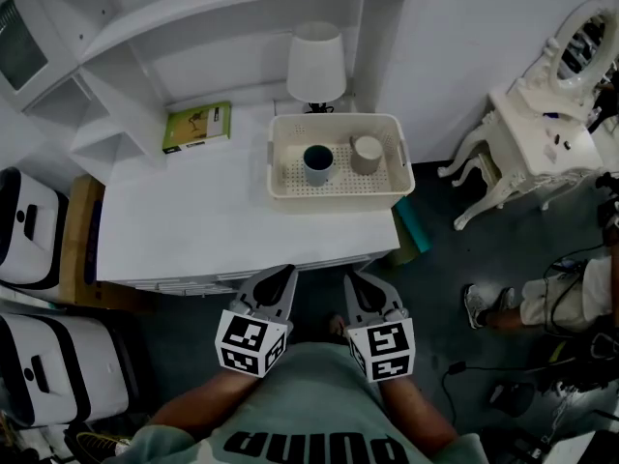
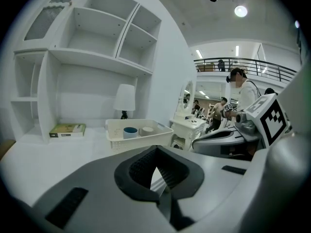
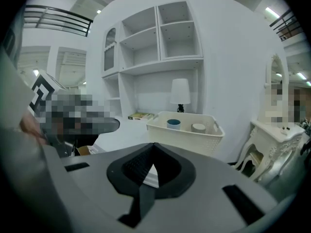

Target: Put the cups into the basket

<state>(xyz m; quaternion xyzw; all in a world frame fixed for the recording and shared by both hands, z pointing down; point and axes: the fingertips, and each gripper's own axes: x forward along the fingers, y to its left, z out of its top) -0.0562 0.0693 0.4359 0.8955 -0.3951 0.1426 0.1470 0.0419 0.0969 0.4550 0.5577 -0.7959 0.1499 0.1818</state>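
Head view: white counter (image 1: 213, 211) set against white shelves (image 1: 145, 27), seen steeply from above.

Basket (image 1: 338, 120): cream, perforated, with a handle slot at each end; placed at the far right corner of the counter, just in front of a white lamp (image 1: 316, 61).

Blue cup (image 1: 318, 162): standing inside the basket, left of centre, mouth up.

Beige cup (image 1: 367, 154): standing inside the basket, just beside the blue cup on its right, nearer the far wall; which end faces up not clear.

Green book (image 1: 197, 127): lying flat on the counter to the left of the basket, at the foot of the shelves.

Left claw (image 1: 281, 276): held low just in front of the counter's near edge, tips pointing toward the counter; jaws closed together with nothing between them, as confirmed in the left gripper view.

Right claw (image 1: 354, 278): just beside the left claw, at the same height and heading; jaws likewise pressed together and empty, as confirmed in the right gripper view.

Both claws well apart from the basket, with bare counter between.

Right of the counter: white dressing table (image 1: 546, 133) on the dark floor.
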